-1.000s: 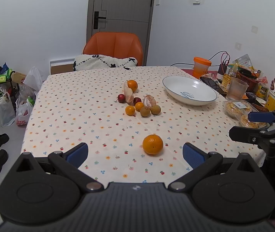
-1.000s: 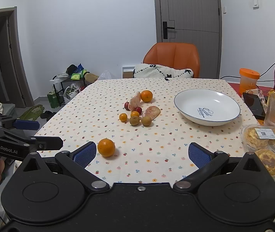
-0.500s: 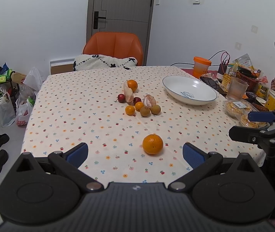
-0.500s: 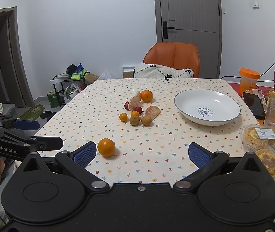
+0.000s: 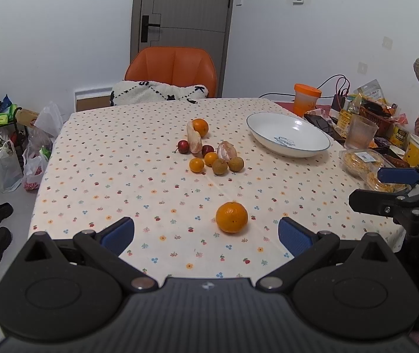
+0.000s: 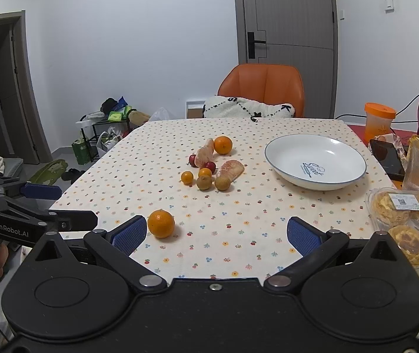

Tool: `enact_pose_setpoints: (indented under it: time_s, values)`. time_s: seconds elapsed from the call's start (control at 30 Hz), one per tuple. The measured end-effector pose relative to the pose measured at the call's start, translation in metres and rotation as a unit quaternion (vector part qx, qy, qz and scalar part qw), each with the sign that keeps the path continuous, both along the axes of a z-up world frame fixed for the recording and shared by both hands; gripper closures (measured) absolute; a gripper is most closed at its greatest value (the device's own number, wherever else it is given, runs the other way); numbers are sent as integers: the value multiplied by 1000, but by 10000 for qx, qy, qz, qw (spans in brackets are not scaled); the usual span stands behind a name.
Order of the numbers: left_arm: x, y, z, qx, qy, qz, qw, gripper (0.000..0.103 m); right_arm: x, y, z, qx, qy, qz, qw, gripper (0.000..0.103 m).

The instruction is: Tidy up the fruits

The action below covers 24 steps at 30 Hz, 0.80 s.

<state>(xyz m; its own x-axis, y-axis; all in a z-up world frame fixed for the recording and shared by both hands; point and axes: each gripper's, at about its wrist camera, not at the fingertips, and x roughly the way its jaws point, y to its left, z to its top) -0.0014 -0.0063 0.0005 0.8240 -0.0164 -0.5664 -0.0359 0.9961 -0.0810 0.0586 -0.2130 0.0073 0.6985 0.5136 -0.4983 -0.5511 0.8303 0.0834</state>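
We find the left gripper (image 5: 206, 234) at the near edge of the tabletop (image 5: 106, 176), its jaws spread wide and holding nothing. A lone orange (image 5: 232, 216) sits on the cloth just beyond the gap between them, nearer the right finger (no contact that we can see). Farther in, at mid-table, lies the fruit cluster (image 5: 209, 151): a second orange (image 5: 200, 127), two peeled pomelo segments, two dark red fruits, two small oranges and two brownish round fruits, closely grouped. To the right of the cluster, well apart from it, stands the white bowl (image 5: 289, 138), with nothing in it. The right gripper (image 6: 217, 234) is likewise at the near edge, jaws spread and unloaded; in its view the lone orange lies just beside its left finger (image 6: 128, 236). A tray of pastries (image 6: 406, 220) occupies the near right.
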Motion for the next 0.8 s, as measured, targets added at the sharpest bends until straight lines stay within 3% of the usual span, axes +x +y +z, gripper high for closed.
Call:
enact_pose_setpoints:
  time_s: [0.33, 0.8]
  values:
    - [13, 6, -4, 86, -53, 37, 9999, 0, 12, 0, -4, 1, -25, -7, 10000, 0]
    - [52, 8, -32, -303, 69, -151, 9994, 2, 48, 9, -34, -84, 185, -128, 9997, 0]
